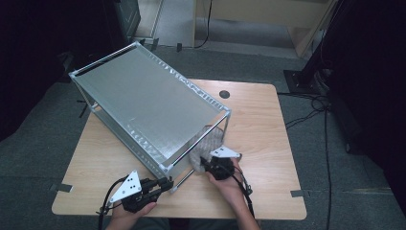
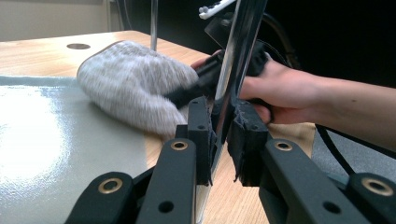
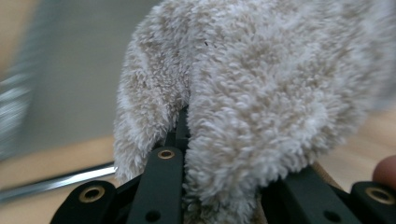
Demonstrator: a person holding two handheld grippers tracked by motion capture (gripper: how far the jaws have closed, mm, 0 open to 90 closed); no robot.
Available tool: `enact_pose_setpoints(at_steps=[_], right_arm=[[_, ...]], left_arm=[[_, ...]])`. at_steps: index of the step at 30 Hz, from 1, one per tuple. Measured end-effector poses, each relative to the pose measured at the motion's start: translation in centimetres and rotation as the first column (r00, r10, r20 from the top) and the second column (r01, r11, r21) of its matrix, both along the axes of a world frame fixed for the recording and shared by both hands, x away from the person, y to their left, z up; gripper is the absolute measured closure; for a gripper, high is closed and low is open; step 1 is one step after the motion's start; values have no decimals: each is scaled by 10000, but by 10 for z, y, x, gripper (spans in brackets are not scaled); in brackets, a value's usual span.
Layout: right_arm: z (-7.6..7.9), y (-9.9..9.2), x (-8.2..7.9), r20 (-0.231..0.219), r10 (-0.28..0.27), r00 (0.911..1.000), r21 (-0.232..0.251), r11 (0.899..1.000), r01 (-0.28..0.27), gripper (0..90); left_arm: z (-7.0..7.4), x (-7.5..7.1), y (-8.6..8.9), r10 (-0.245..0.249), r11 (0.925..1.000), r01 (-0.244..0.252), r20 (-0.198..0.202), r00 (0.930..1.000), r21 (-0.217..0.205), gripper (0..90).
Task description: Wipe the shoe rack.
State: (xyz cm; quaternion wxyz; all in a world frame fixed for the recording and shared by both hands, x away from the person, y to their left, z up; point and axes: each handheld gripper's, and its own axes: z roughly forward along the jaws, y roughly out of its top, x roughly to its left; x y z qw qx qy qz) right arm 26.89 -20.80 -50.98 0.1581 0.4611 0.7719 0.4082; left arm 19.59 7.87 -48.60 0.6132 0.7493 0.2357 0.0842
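High view, from where I steer: one wooden table [image 1: 268, 120], one metal rack [image 1: 143, 103] lying across it, one fluffy grey cloth [image 1: 205, 146], and my two grippers. My left gripper [image 1: 165, 184] sits at the rack's near corner. My right gripper [image 1: 207, 165] meets the cloth, which lies at the rack's open end, partly under its frame.

Left gripper view adds what the overhead misses: my jaws are pinching a shiny metal post [image 2: 231, 79] of the rack, pads pressed on both sides. Beyond it the cloth [image 2: 130, 88] rests on the rack's grey bottom shelf [image 2: 51, 140] and the table.

Right gripper view shows my jaws squeezed on the cloth [image 3: 252, 93], pile bulging around them.
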Motion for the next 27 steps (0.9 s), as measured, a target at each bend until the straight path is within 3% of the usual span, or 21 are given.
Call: enact_pose_setpoints(at_steps=[2,3,5,6,7,8,9,10,11,15,16,17,19,20,21,22,24,27], right_arm=[[3,9,-7,-275,864,9959,-38,9962,-865,749],[4,14,-11,-480,1428,9886,16,9897,-1429,747],[7,24,-20,-880,2652,9602,148,9641,-2650,745],[8,30,-24,-925,2991,9497,105,9541,-2994,746],[8,34,-27,-938,3248,9411,61,9455,-3257,746],[8,34,-27,-938,3248,9411,61,9455,-3257,746],[10,44,-31,-992,3744,9219,93,9268,-3754,748],[12,46,-33,-1018,3792,9197,60,9247,-3806,748],[13,47,-33,-1064,3772,9200,101,9256,-3783,749],[23,39,-31,-1069,3931,9133,1384,9155,-3778,750],[23,39,-31,-1069,3931,9133,1384,9155,-3778,750],[26,35,-30,-961,3901,9157,1702,9129,-3710,750],[24,34,-29,-1008,3756,9213,1375,9224,-3610,750],[24,34,-29,-1008,3756,9213,1375,9224,-3610,750],[15,37,-28,-1326,3643,9218,576,9313,-3597,750],[9,40,-28,-1553,3618,9192,141,9312,-3641,749],[8,37,-27,-1599,3620,9184,287,9316,-3623,747],[12,29,-23,-1254,2940,9475,-568,9514,-3027,747]], left_arm=[[0,0,0,8,10000,-8,18,10000,18,797],[0,0,0,28,10000,-28,22,10000,20,798],[0,0,-1,55,10000,-55,26,10000,28,797],[0,0,-1,60,10000,-60,27,10000,33,797],[0,0,-1,63,10000,-63,31,10000,60,797],[0,0,-1,63,10000,-63,31,10000,60,797],[1,0,-1,63,10000,-64,21,10000,71,798],[1,0,-1,63,10000,-63,25,10000,66,798],[1,0,-1,55,10000,-55,40,10000,78,798],[0,0,-1,51,10000,-51,47,10000,70,798],[0,0,-1,51,10000,-51,47,10000,70,798],[0,0,-1,48,10000,-49,49,10000,70,798],[0,0,-1,55,10000,-56,53,10000,79,798],[0,0,-1,55,10000,-56,53,10000,79,798],[1,0,-1,55,9999,-56,58,10000,93,798],[1,0,-1,55,9999,-56,58,10000,93,798],[1,0,-1,61,9999,-62,61,10000,107,798],[0,0,-1,52,9999,-53,52,10000,85,798]])
